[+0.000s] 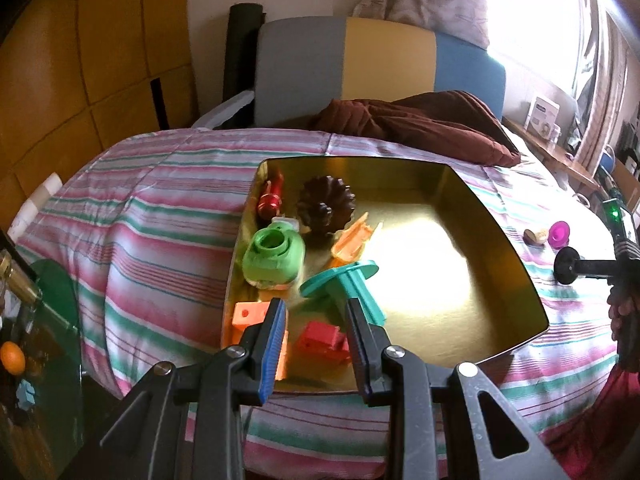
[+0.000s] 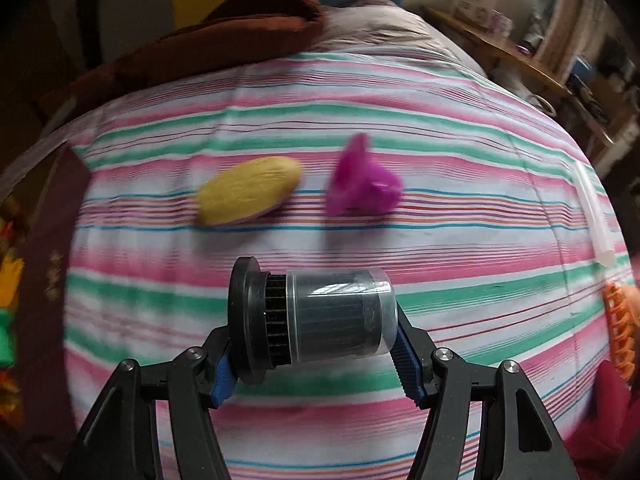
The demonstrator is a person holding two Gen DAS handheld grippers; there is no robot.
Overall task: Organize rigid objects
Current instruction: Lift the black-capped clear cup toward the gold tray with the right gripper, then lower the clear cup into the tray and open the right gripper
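A gold tray (image 1: 496, 232) lies on the striped bed. In it are a red cylinder (image 1: 271, 199), a dark fluted mould (image 1: 325, 207), a green part (image 1: 274, 257), an orange clip (image 1: 352, 240), a teal flanged piece (image 1: 345, 285), an orange block (image 1: 249, 315) and a red block (image 1: 322, 338). My left gripper (image 1: 314, 308) is open above the tray's near end. My right gripper (image 2: 312, 344) is shut on a black cylinder with a clear cap (image 2: 316, 316), also seen in the left wrist view (image 1: 576, 266). A yellow oval (image 2: 248, 195) and a magenta funnel shape (image 2: 360, 184) lie beyond on the bed.
A brown pillow (image 1: 432, 124) lies at the head of the bed. An orange ribbed piece (image 2: 618, 320) sits at the right edge of the bed. A side shelf with boxes (image 1: 544, 114) stands far right. The tray's edge (image 2: 44, 240) is at the left.
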